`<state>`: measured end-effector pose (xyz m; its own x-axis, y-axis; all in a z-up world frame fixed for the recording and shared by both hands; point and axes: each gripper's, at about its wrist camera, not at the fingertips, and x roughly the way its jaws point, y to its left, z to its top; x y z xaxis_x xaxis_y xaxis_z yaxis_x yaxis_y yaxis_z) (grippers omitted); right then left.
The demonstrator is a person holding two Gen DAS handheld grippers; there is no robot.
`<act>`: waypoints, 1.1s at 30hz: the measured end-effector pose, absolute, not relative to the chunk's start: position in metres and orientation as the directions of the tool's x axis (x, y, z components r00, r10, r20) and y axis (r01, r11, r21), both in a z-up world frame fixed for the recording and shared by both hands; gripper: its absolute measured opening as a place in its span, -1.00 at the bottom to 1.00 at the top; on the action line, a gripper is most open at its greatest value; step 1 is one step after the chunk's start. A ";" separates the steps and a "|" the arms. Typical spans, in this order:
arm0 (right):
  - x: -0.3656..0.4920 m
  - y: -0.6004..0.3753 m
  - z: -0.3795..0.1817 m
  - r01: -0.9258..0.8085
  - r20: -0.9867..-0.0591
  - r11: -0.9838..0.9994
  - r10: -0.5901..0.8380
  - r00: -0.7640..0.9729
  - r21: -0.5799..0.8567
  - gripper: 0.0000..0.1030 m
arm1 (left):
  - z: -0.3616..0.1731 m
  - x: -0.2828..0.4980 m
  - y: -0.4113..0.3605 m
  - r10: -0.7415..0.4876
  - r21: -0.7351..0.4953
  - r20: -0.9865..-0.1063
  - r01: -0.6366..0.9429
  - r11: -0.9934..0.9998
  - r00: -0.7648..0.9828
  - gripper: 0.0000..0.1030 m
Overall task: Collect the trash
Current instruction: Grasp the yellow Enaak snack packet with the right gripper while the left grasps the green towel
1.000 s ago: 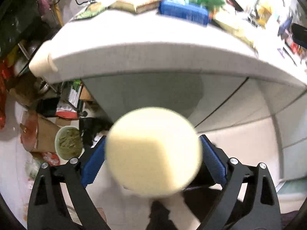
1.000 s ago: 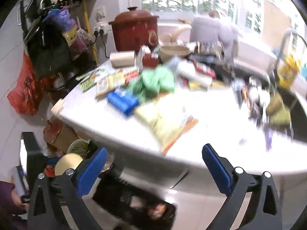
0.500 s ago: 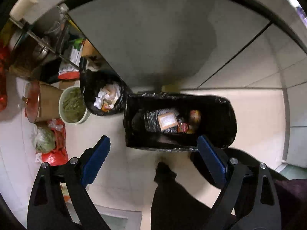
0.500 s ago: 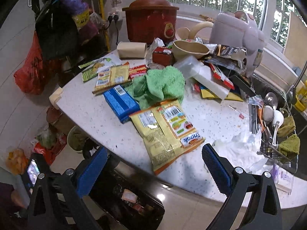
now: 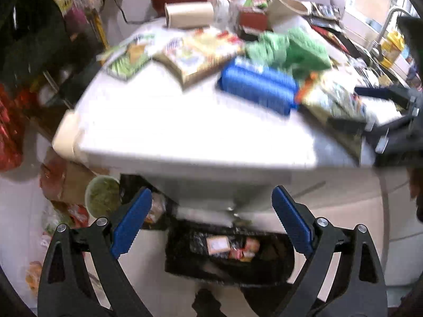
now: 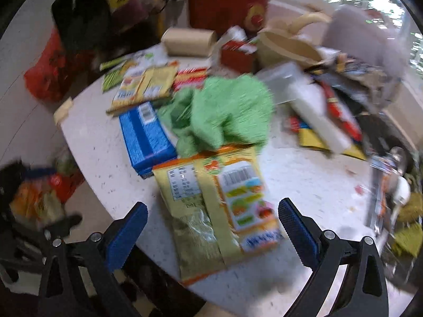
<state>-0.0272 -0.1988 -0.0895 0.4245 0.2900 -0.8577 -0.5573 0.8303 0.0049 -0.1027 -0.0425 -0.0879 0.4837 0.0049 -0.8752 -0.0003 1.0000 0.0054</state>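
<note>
Trash covers the white speckled surface (image 6: 304, 185): a yellow snack bag (image 6: 219, 211) lies at the near edge, partly overhanging it, directly ahead of the right gripper (image 6: 210, 227), whose blue-padded fingers are spread wide with nothing between them. The bag sits in the gap between the pads but is not touched by either. Just behind it, toward the left edge, lies a blue packet (image 6: 145, 137), touching a crumpled green cloth (image 6: 227, 111) in the middle of the surface. Flat yellow and green wrappers (image 6: 142, 84) lie farther back near the left edge, and a cardboard roll (image 6: 189, 41) rests on its side at the far edge in front of a red pot (image 6: 224, 2).

The left gripper (image 5: 211, 227) is also spread wide and empty, held below and in front of the near edge of the surface (image 5: 185, 137). On the floor under that edge stands a black-lined bin (image 5: 230, 259) with several wrappers inside it. Left of the bin is a round tub of green material (image 5: 101, 195). The right gripper (image 5: 391, 121) shows blurred at the right edge of the surface, over the snack bag (image 5: 333, 97).
</note>
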 end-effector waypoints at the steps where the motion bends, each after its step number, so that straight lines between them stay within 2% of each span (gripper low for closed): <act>1: -0.023 -0.195 -0.096 -0.570 -0.871 0.821 0.274 0.408 -0.009 0.90 | -0.085 -0.098 -0.046 0.019 0.018 -0.871 -0.006 1.000 0.490 0.75; 5: -0.007 -0.200 -0.108 -0.572 -0.893 0.819 0.284 0.348 0.038 0.92 | -0.076 -0.089 -0.054 0.058 0.057 -0.857 -0.018 0.998 0.512 0.75; 7: -0.002 -0.203 -0.106 -0.577 -0.896 0.816 0.286 0.340 0.041 0.63 | -0.072 -0.084 -0.054 0.061 0.061 -0.855 -0.018 0.998 0.515 0.74; 8: 0.000 -0.205 -0.102 -0.575 -0.893 0.817 0.289 0.346 0.041 0.39 | -0.071 -0.082 -0.055 0.055 0.057 -0.854 -0.013 0.998 0.517 0.74; 15: 0.009 -0.221 -0.097 -0.506 -0.902 0.859 0.278 0.330 0.080 0.28 | -0.059 -0.068 -0.063 0.010 0.072 -0.837 0.093 0.993 0.547 0.75; 21: 0.009 -0.236 -0.079 -0.449 -0.881 0.886 0.298 0.368 0.112 0.28 | -0.030 -0.045 -0.081 -0.058 0.090 -0.786 0.207 0.974 0.615 0.75; 30: 0.007 -0.299 0.004 -0.306 -0.785 0.938 0.309 0.537 0.160 0.28 | -0.032 -0.003 -0.127 -0.145 0.132 -0.783 0.390 0.911 0.605 0.75; 33: 0.005 -0.319 0.026 -0.264 -0.762 0.952 0.284 0.582 0.154 0.28 | -0.043 0.011 -0.160 -0.122 0.198 -0.793 0.443 0.875 0.596 0.75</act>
